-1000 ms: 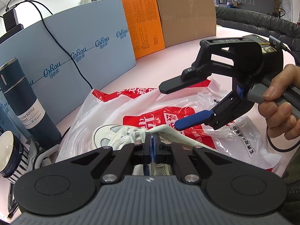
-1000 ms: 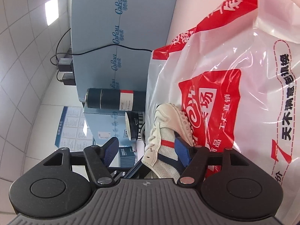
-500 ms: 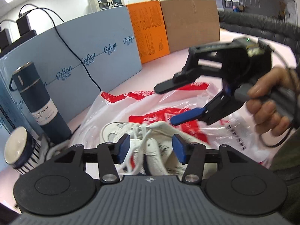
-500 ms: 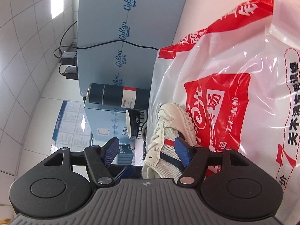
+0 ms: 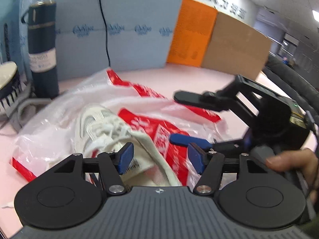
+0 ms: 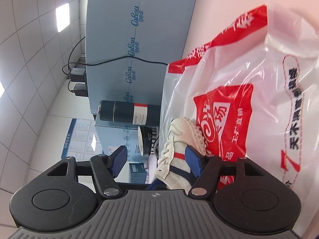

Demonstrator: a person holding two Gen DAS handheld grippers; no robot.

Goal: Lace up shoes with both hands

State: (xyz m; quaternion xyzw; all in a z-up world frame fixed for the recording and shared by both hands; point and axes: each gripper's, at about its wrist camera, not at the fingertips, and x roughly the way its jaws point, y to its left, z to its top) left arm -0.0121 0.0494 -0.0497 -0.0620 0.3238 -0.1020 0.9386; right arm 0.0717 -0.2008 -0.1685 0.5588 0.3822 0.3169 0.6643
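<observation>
Lacing unfinished: white mesh sneaker [image 5: 103, 127] lies on red-and-white plastic bag [image 5: 163, 119], laces loose. Left hand-held gripper [image 5: 159, 156], jaws just opened, grasps nothing; right hand-held gripper [image 6: 157, 160] released.

The shoe [image 5: 99, 127] lies on the plastic bag [image 5: 59, 123], right of the bottle [image 5: 42, 49].

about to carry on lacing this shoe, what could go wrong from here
The left gripper has just been opening and its fingers hold nothing, so the loose lace may slip back out. The shoe lies on a slippery plastic bag and may slide. The right gripper is also open, so nothing steadies the shoe.
</observation>
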